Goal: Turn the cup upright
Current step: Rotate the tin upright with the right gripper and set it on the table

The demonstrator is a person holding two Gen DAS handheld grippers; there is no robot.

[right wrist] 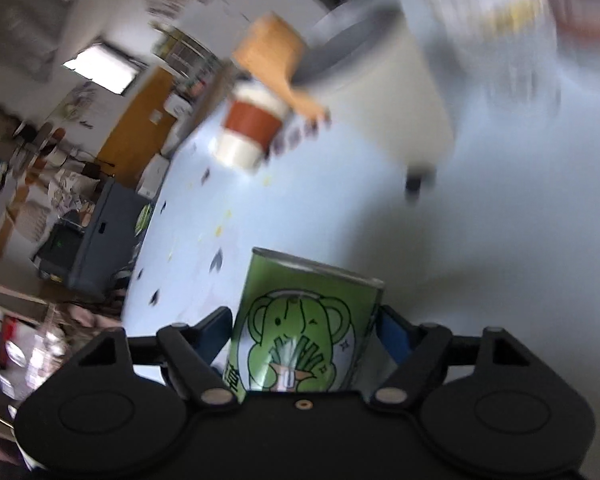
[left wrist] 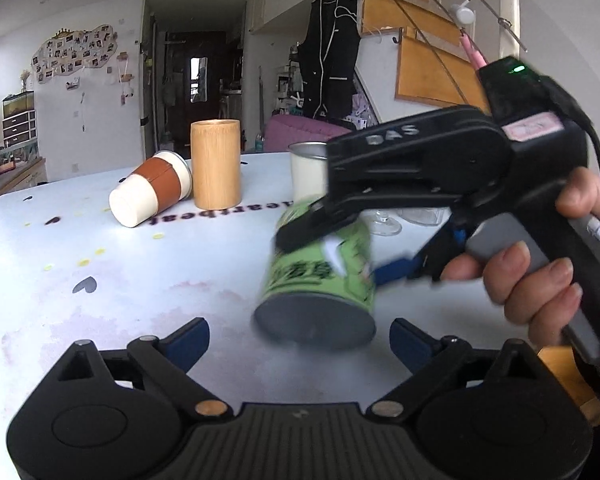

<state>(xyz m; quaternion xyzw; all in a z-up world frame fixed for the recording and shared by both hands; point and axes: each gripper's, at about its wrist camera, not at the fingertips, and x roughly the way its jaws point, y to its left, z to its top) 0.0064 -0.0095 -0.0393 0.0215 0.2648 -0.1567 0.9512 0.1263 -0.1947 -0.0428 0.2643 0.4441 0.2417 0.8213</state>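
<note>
The left gripper (left wrist: 300,338) is sitting nearest the lens in its own view, its blue-padded fingers (left wrist: 192,338) spread wide with nothing between them, hovering low over the pale table (left wrist: 100,300). Just beyond it, the green cup (left wrist: 320,276) is tilting, its grey flat end (left wrist: 314,322) facing the camera and close to the tabletop; whether it is touching the surface is blurred. The right gripper (left wrist: 328,248) is reaching in from the right and clamping the cup's printed wall between its fingers, with the person's right hand (left wrist: 540,264) wrapping the handle. In the right wrist view, the same cup (right wrist: 300,332), showing a cartoon bear, is filling the gap between the right gripper's (right wrist: 304,332) blue pads (right wrist: 394,336). Farther back, a white paper cup with a brown sleeve (left wrist: 150,192) is lying on its side, just beside an upright bamboo cylinder (left wrist: 216,164). A white mug (left wrist: 308,172) and the foot of a glass (left wrist: 386,222) are standing behind the right gripper.
</note>
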